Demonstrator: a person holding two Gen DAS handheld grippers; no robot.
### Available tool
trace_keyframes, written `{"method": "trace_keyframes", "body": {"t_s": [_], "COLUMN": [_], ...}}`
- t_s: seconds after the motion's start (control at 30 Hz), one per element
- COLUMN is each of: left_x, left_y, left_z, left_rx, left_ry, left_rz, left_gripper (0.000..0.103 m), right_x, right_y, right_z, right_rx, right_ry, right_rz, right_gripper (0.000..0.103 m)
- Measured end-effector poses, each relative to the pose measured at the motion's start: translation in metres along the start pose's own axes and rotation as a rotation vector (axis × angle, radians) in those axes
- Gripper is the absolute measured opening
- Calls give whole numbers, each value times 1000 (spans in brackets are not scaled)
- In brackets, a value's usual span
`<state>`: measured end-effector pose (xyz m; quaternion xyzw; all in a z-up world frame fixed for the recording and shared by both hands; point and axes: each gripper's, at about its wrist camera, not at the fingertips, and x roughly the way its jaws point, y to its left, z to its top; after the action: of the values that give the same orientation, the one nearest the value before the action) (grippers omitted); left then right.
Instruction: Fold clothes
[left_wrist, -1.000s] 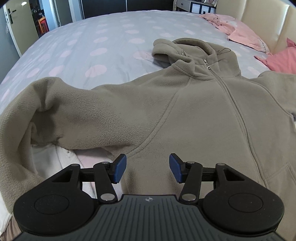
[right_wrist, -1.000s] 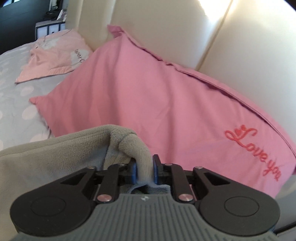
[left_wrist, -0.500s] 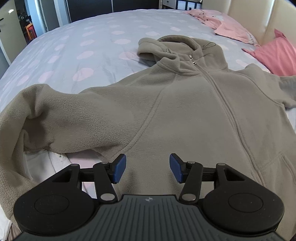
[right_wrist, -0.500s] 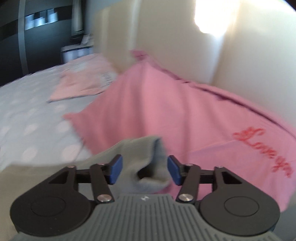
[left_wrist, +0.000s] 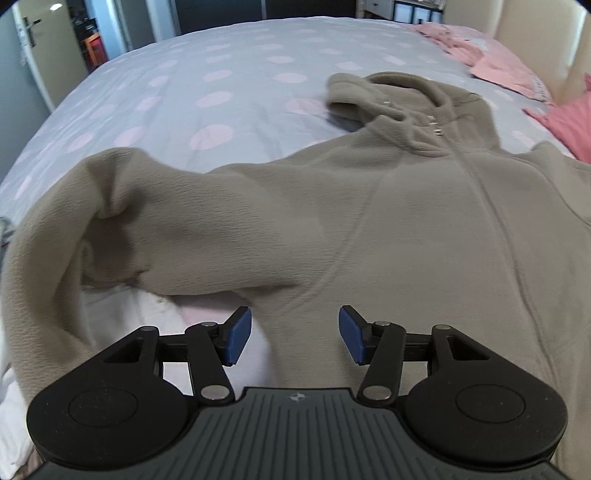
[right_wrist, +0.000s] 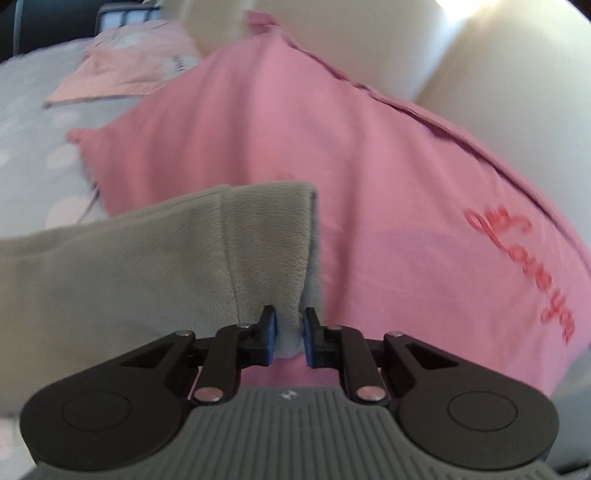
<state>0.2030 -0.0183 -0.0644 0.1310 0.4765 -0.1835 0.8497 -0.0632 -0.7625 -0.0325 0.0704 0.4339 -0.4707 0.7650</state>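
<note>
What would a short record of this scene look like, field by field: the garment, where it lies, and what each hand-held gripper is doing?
garment: grey-beige zip-front fleece jacket, spread front up
surface: bed with grey, pink-dotted cover
left hand-held gripper: open, above the jacket's lower edge, holding nothing
right hand-held gripper: shut on the jacket's sleeve cuff
behind the cuff: pink pillow with red "Love you" lettering
folding: no fold visible yet

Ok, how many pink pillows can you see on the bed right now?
2. One darker pink pillow with red lettering leans on the headboard, just beyond the fleece cuff in the right gripper. A paler pink pillow lies flat farther along the bed. More may sit outside both views.
</note>
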Motion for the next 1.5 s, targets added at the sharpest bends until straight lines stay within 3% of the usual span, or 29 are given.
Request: {"method": "trace_keyframes", "body": {"t_s": [0.1, 0.17, 0.27, 0.47, 0.6, 0.67, 0.73, 0.93, 1.0, 1.07, 1.23, 1.3, 1.4, 1.5], "left_x": [-9, -20, -40, -72, -78, -79, -80, -91, -95, -96, -76, -70, -62, -60], "left_y": [13, 22, 38, 82, 110, 115, 116, 107, 104, 105, 118, 118, 118, 121], "left_z": [1, 0, -5, -29, -51, -59, -65, -83, -88, -95, -106, -107, -108, -106], "left_rx": [-28, -35, -48, -140, -221, -229, -227, -242, -248, -288, -405, -411, -406, -403], "left_ry": [-21, -46, -87, -140, -136, -129, -124, -153, -144, -140, -101, -99, -96, -93], "left_rz": [15, 26, 59, 110, 103, 92, 86, 187, 224, 248, 156, 155, 175, 148], "left_gripper": [51, 51, 53, 55, 55, 55, 55, 56, 65, 66, 67, 67, 58, 29], "right_x": [-15, -32, -66, -132, -173, -192, -210, -245, -255, -259, -266, -269, -273, -276], "right_y": [4, 8, 21, 86, 144, 172, 196, 262, 277, 284, 295, 300, 307, 313], "right_z": [-7, -11, -25, -74, -110, -128, -148, -194, -204, -207, -210, -210, -212, -213], "right_rx": [-29, -6, 31, 72, 4, -37, -96, -302, -362, -387, -421, -434, -454, -475], "right_ry": [-29, -65, -139, -121, -69, -67, -75, -61, -74, -78, -81, -82, -84, -86], "right_rz": [8, 18, 82, 412, 591, 669, 728, 826, 832, 839, 858, 866, 877, 888], "right_gripper": [28, 43, 44, 49, 54, 64, 64, 64, 64, 64, 64, 64, 65, 64]}}
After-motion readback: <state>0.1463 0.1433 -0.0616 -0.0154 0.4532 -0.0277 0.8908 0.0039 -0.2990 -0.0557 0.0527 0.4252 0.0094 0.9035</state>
